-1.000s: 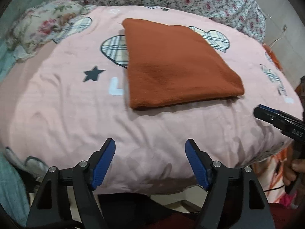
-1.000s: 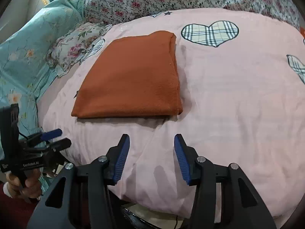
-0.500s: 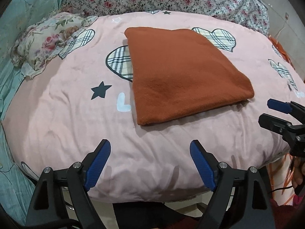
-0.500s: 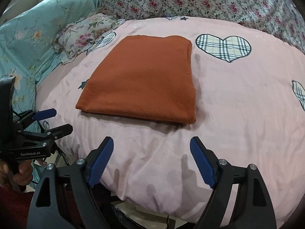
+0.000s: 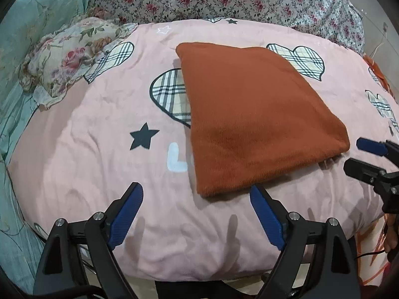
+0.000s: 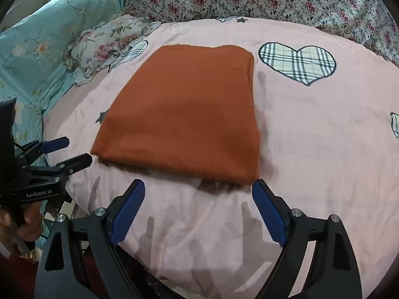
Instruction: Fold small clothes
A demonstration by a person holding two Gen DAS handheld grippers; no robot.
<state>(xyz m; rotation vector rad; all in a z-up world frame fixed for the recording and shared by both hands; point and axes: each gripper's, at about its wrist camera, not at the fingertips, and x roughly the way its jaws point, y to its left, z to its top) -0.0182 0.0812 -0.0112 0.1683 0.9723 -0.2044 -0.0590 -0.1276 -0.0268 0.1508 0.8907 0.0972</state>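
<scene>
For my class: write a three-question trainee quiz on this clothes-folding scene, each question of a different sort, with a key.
1. True or false: the left gripper is clamped on the orange cloth.
2. What pattern fills the hearts printed on the pink quilt? A) plaid B) dots C) flowers
3. Fill in: the jaws of the right gripper stand ____, just short of the cloth's near edge.

Key: 1 false, it is open and holds nothing; 2 A; 3 open.

The left gripper [image 6: 73, 152] body reads "GenRobot.AI"; the pink bedsheet [image 5: 74, 174] shows a white "L".
</scene>
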